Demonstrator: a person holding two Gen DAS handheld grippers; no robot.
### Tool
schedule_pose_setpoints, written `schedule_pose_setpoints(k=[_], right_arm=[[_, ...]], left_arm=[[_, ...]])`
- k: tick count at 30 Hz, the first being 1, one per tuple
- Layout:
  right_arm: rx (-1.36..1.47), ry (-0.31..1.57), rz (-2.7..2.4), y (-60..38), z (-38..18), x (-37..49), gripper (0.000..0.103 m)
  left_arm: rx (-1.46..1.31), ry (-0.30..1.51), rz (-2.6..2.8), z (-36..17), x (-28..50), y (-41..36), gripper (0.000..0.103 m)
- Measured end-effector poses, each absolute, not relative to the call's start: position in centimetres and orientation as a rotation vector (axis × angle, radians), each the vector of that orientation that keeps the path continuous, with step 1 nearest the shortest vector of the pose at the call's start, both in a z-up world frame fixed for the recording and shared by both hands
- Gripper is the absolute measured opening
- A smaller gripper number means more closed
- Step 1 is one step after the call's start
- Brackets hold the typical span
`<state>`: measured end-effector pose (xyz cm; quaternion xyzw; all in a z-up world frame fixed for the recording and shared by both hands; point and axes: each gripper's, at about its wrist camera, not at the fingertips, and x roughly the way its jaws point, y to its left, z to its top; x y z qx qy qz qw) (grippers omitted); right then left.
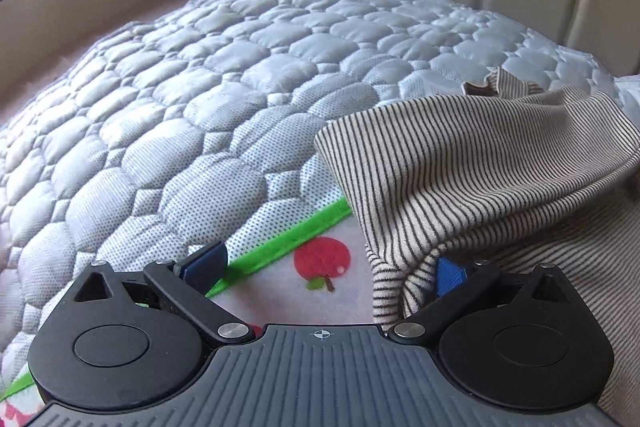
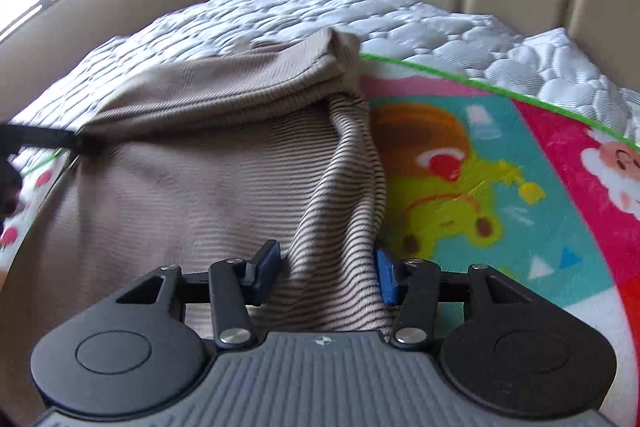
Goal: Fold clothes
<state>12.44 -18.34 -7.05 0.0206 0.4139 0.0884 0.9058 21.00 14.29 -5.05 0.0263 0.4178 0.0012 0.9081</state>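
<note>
Left wrist: left gripper (image 1: 324,267) jaws spread, striped garment (image 1: 480,171) draped over its right pad, nothing pinched | right wrist: right gripper (image 2: 326,271) clamps a garment fold | garment lies on cartoon blanket (image 2: 500,155), quilted mattress (image 1: 220,75) beneath

Left tongs (image 1: 326,269) agape, right tongs (image 2: 326,269) half-spread.

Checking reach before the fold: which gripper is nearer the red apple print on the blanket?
Left. The left gripper hangs right over the red apple print, which shows between its jaws. The right gripper sits across the striped garment, a fold between its jaws.
</note>
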Motion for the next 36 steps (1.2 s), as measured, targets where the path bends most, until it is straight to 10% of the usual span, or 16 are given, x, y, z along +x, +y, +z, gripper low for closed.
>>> schedule_pose_setpoints(k=[13, 20, 36], right_arm=[[0.038, 0.585, 0.306, -18.2, -0.4, 19.6, 0.049], [0.117, 0.8, 0.251, -19.5, -6.6, 26.1, 0.057], [0.215, 0.925, 0.426, -20.0, -6.1, 34.3, 0.053]], left_arm=[[-0.272, 0.751, -0.318, 1.2, 19.3, 13.5, 0.103], [-0.082, 0.961, -0.224, -4.8, 22.1, 11.2, 0.103], [-0.657, 0.96, -0.438, -6.6, 29.0, 19.3, 0.101]])
